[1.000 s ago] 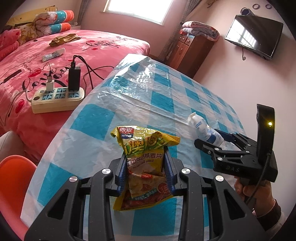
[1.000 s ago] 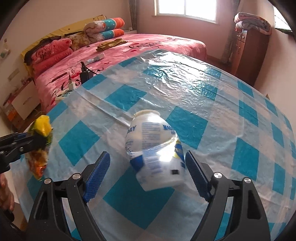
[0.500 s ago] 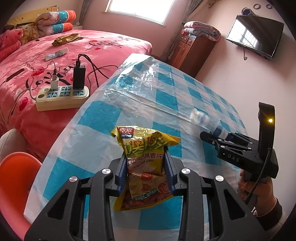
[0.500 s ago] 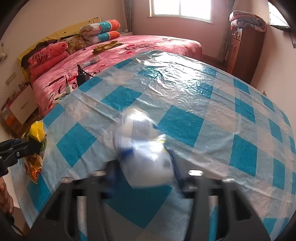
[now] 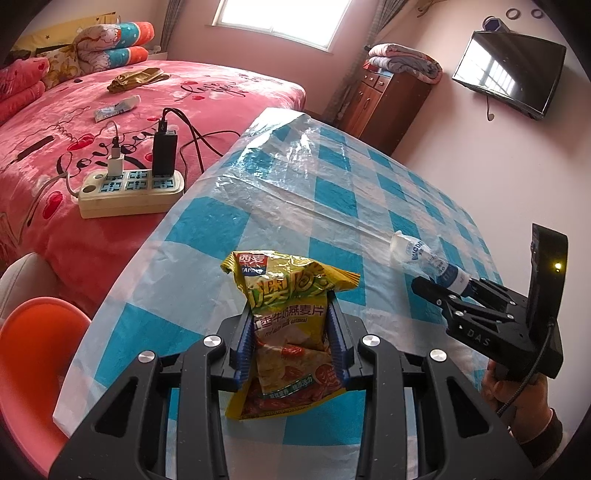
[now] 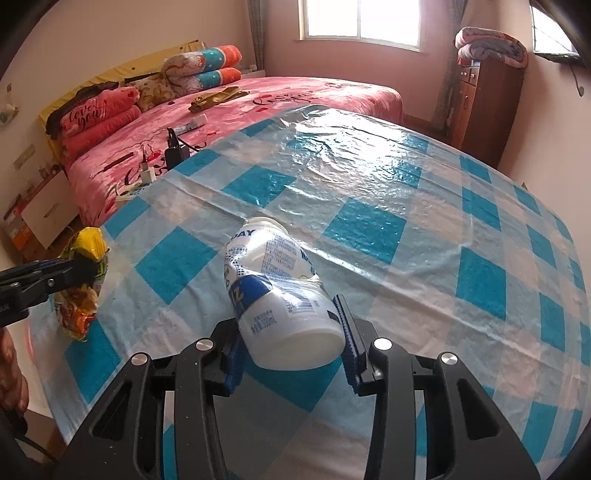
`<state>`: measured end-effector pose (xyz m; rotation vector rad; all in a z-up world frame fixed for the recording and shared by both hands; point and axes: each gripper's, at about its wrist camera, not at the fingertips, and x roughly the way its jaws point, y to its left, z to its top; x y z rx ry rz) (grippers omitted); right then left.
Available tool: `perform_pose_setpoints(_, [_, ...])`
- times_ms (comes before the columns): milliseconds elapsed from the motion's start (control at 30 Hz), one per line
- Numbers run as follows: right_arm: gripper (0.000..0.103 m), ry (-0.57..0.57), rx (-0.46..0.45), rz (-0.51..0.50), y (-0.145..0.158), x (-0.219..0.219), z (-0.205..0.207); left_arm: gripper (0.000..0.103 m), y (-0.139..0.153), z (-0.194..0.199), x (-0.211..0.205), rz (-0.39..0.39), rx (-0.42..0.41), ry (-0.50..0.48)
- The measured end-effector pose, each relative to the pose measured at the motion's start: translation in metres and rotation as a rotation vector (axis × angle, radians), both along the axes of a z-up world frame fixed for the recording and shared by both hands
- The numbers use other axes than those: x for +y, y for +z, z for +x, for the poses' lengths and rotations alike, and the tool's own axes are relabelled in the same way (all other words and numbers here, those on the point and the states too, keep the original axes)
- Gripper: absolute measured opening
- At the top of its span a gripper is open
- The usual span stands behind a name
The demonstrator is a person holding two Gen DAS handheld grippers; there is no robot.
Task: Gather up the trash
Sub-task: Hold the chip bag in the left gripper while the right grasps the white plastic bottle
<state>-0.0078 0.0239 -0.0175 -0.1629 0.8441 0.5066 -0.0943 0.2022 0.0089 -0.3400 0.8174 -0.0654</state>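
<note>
I see a bedroom with pink walls, and the biggest thing in it is the bed under a pink cover, off to the left of my table. The table wears a blue-and-white checked cloth beneath a clear plastic sheet that shines under the window. A dark wooden cabinet stands in the far corner with a folded blanket on top, and a TV hangs on the right wall. An orange chair sits at the near left corner of the table. On the bed lies a power strip with two chargers plugged in, close to the table edge.

My left gripper is clamped on a yellow snack bag, which stands upright between the blue pads, its crumpled top rising above them, over the near part of the cloth.

My right gripper grips a white bottle with a blue label. The jaws have just been closing, and both pads now press on the bottle's base end. The bottle's body looks dented, and it points away from me with its open neck toward the middle of the table. From the left camera the bottle seems lifted just off the cloth, well to the right of the bag.
</note>
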Motion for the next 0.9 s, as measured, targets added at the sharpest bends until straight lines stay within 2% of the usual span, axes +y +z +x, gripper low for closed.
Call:
perform_pose_setpoints(400, [0.043, -0.004, 0.002, 0.021, 0.007, 0.000, -0.025, 0.037, 0.004, -0.008, 0.007, 0.008, -0.005, 0.014])
perform_pose_setpoints(900, [0.044, 0.051, 0.019, 0.070, 0.021, 0.018, -0.048, 0.037, 0.011, -0.021, 0.028, 0.046, -0.015, 0.067])
